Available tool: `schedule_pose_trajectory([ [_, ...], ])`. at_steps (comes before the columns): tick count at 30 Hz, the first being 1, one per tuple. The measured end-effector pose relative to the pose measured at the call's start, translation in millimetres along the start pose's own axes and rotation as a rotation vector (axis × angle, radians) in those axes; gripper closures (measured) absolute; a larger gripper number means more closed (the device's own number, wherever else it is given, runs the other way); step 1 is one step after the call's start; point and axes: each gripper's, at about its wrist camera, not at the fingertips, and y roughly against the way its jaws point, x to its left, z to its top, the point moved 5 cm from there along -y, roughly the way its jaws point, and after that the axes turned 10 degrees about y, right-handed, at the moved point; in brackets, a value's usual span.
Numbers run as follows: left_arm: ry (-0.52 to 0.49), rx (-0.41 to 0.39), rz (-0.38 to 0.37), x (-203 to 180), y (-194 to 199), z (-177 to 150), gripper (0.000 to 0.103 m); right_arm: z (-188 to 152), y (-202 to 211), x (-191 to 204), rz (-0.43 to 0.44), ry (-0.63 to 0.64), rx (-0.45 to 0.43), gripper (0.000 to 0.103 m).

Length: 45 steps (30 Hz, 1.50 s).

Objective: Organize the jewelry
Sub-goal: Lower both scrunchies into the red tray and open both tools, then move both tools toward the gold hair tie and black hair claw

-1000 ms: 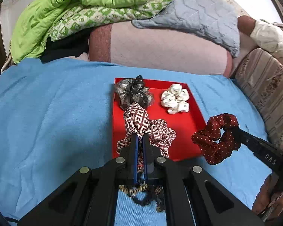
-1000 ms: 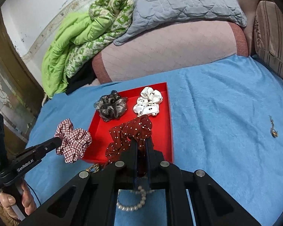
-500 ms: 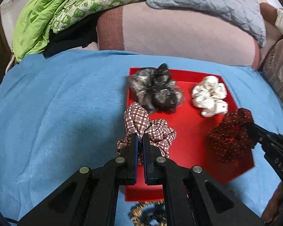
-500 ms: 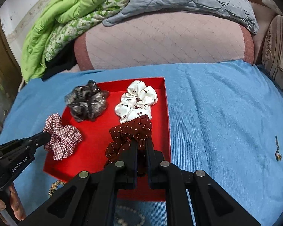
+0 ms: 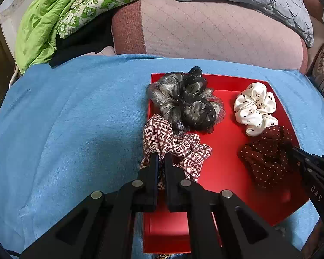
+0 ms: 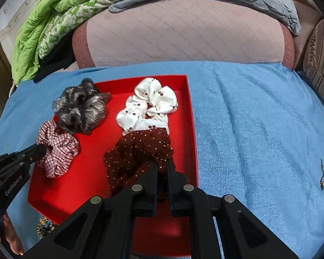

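The left hand-held gripper [image 5: 161, 161] was closed narrowly on the red-and-white plaid fabric scrunchie [image 5: 175, 146], which hung over the left rim of the shallow red rectangular tray [image 5: 224, 168]. Just ahead of its fingertips, touching the plaid piece, lay the grey-and-black sheer ruffled scrunchie [image 5: 185, 103] in the tray's far left corner. The right hand-held gripper [image 6: 162, 168] was pinched on the dark maroon scrunchie with white polka dots [image 6: 138, 151], held within the tray close to its right wall. Directly ahead of that gripper, touching the maroon piece, lay the white satin scrunchie with small dark spots [image 6: 149, 105]. The tray rested on a blue terry-cloth bed cover [image 6: 259, 118]. Well to the right of the right gripper, a small gold-coloured trinket [image 6: 323, 177] lay on the cover; its type could not be determined.
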Motion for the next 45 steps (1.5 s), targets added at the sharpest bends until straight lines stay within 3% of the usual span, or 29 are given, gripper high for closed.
schedule_pose_trajectory([
  [4, -0.025, -0.011, 0.013, -3, 0, -1, 0.096, -1, -5, -1, -0.008, 0.002, 0.012, 0.092],
  [7, -0.035, -0.019, 0.012, -6, 5, -2, 0.088, 0, -6, -2, -0.011, 0.002, 0.009, 0.092],
  [8, -0.034, -0.027, 0.011, -6, 8, -2, 0.08, 0, -6, -1, -0.015, 0.002, 0.01, 0.089],
  [9, -0.034, -0.042, 0.022, -6, 12, -2, 0.063, 0, -5, -1, -0.014, 0.002, 0.009, 0.087],
  [11, -0.032, -0.092, 0.045, -4, 23, 0, 0.041, 1, -4, -3, -0.019, 0.0, 0.007, 0.072],
  [13, -0.031, -0.113, 0.046, -3, 33, 1, 0.041, 3, 0, -3, -0.024, -0.002, -0.004, 0.06],
  [14, -0.03, -0.112, 0.043, -2, 36, 2, 0.041, 3, 4, -3, -0.022, -0.001, -0.014, 0.059],
  [23, -0.02, -0.153, 0.034, 9, 82, -8, 0.041, 2, 46, 1, -0.034, 0.022, -0.067, 0.058],
  [31, -0.008, -0.169, 0.022, 22, 119, -29, 0.04, -19, 86, 1, -0.026, 0.018, -0.092, 0.057],
  [45, 0.137, -0.061, -0.042, 72, 125, -88, 0.04, -83, 114, 1, 0.043, -0.037, -0.057, 0.056],
])
